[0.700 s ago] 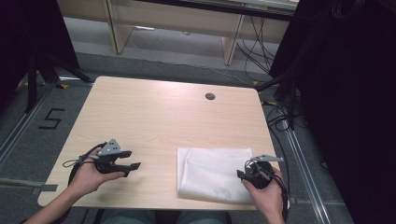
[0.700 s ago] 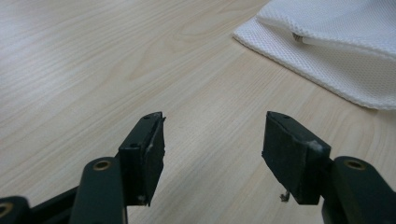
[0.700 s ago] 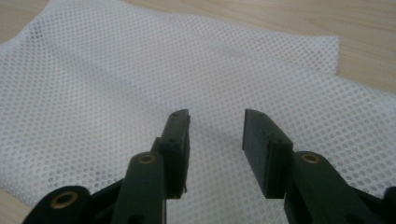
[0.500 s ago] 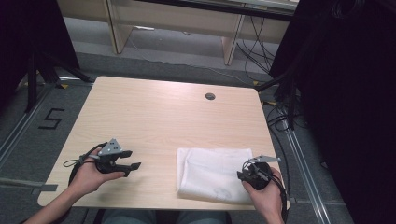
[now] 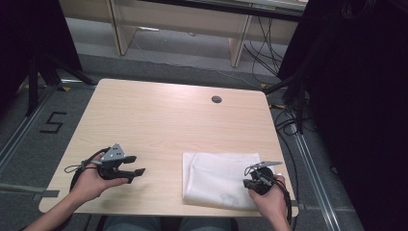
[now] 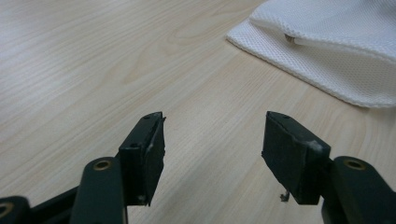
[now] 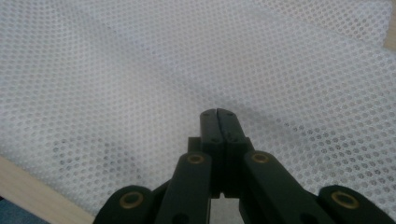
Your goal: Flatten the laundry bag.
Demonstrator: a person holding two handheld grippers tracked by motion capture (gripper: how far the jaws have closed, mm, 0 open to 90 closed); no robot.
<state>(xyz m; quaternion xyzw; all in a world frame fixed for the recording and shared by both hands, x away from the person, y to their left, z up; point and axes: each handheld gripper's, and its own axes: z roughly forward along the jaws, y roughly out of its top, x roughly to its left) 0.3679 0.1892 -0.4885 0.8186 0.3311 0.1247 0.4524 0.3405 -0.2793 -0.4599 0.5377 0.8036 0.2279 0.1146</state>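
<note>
The right gripper (image 7: 218, 113) had its jaws pressed together, gripping nothing, over the white mesh bag (image 5: 216, 179) at the bench's (image 5: 163, 120) near right. The left gripper (image 6: 212, 140) gaped wide, empty, above bare wood.

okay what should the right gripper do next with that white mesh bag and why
Probably open its jaws. The right gripper hovers over the white mesh bag with jaws pressed together and no mesh visibly between them, so it cannot pinch the fabric. The left gripper is open over bare table.

White mesh bag (image 5: 219, 179) with fine hole pattern, pale wood-grain table (image 5: 168, 120), black tongs (image 7: 218, 122).
</note>
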